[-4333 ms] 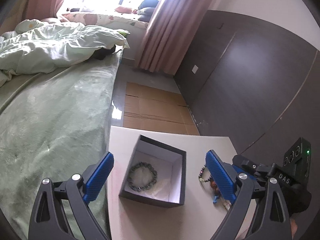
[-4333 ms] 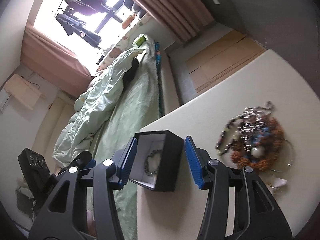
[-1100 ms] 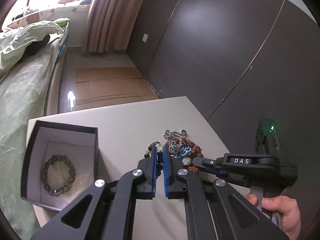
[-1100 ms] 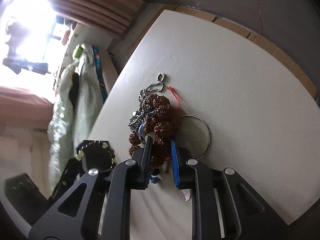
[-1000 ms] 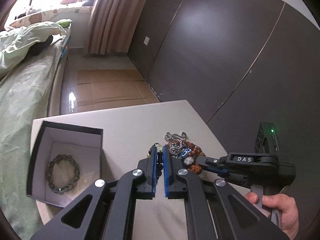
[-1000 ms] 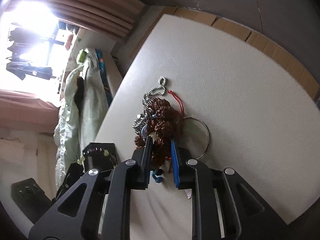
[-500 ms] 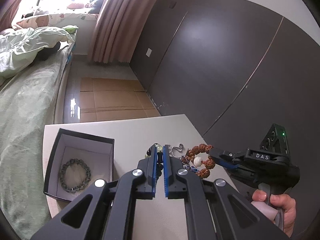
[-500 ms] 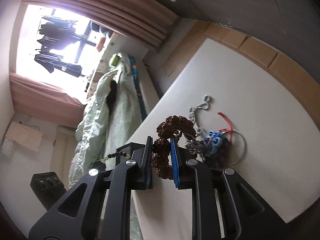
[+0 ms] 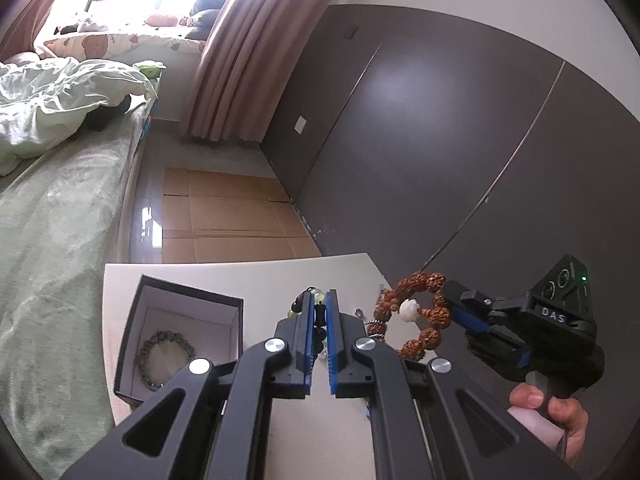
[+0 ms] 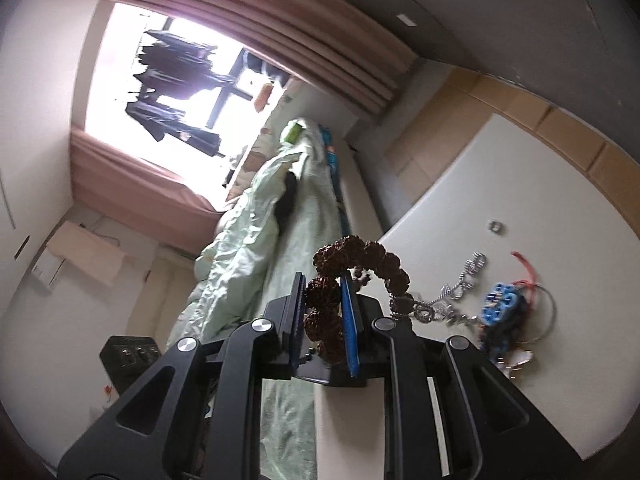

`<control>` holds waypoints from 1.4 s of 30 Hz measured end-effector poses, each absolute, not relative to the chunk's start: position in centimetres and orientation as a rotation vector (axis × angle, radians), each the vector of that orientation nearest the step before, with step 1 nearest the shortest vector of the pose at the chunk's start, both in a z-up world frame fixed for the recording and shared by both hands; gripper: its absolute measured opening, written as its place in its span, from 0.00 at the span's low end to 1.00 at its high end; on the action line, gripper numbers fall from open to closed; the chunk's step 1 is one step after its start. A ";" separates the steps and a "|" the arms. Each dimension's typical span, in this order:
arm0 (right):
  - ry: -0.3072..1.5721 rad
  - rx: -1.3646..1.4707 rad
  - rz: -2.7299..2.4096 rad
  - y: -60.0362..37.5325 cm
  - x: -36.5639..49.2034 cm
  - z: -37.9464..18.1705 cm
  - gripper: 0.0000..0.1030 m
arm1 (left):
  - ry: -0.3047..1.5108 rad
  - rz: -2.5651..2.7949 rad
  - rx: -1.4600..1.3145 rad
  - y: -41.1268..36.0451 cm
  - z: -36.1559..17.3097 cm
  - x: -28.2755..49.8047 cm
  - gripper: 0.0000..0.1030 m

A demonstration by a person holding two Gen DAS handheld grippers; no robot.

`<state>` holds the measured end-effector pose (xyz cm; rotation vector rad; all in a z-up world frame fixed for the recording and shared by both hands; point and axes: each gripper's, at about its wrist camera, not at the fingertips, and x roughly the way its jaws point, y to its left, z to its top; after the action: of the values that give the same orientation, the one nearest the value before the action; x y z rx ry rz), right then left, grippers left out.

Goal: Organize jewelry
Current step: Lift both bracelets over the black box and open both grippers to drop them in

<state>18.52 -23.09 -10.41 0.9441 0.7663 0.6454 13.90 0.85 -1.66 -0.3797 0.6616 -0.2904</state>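
My left gripper (image 9: pixel 319 300) is shut on a dark bead bracelet with pale green beads (image 9: pixel 314 297), held above the white table (image 9: pixel 248 280). My right gripper (image 10: pixel 322 280) is shut on a brown rough-bead bracelet (image 10: pixel 360 256) and holds it lifted; in the left wrist view that bracelet (image 9: pixel 416 312) hangs with one white bead. A silver chain (image 10: pixel 448 308) dangles from it. An open black box (image 9: pixel 180 332) with a grey bead bracelet (image 9: pixel 166 354) inside sits at the table's left.
A pile of jewelry lies on the table: blue beads (image 10: pixel 500 304), a thin wire hoop (image 10: pixel 548 312), a red cord (image 10: pixel 524 264). A small metal ring (image 10: pixel 495 225) lies apart. A green bed (image 9: pixel 48 248) borders the table's left. Dark wall panels (image 9: pixel 400 152) stand on the right.
Both grippers closed on bracelets from the pile and lifted them off the table. The brown bracelet rose clear, pulling the silver chain up with it.
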 end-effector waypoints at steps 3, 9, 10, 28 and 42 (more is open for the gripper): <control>0.739 0.939 0.672 -22.8 18.2 -9.3 0.18 | 0.649 -0.284 -0.387 1.3 -1.2 13.6 0.03; 0.681 0.912 0.702 -22.3 18.1 -6.2 0.18 | 0.609 -0.278 -0.406 2.6 0.3 12.7 0.03; 0.672 0.909 0.708 -22.2 18.0 -5.7 0.18 | 0.601 -0.278 -0.409 2.9 0.6 12.7 0.03; 0.512 0.747 0.796 -19.2 15.9 7.3 0.18 | 0.486 -0.240 -0.500 8.4 4.7 8.8 0.03; 0.522 0.654 0.849 -13.1 16.6 10.7 0.18 | 0.499 -0.215 -0.555 10.9 4.0 8.8 0.03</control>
<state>16.60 -13.07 10.69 0.6537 0.5218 0.8492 8.78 10.86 4.05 -0.5554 0.4989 -0.2154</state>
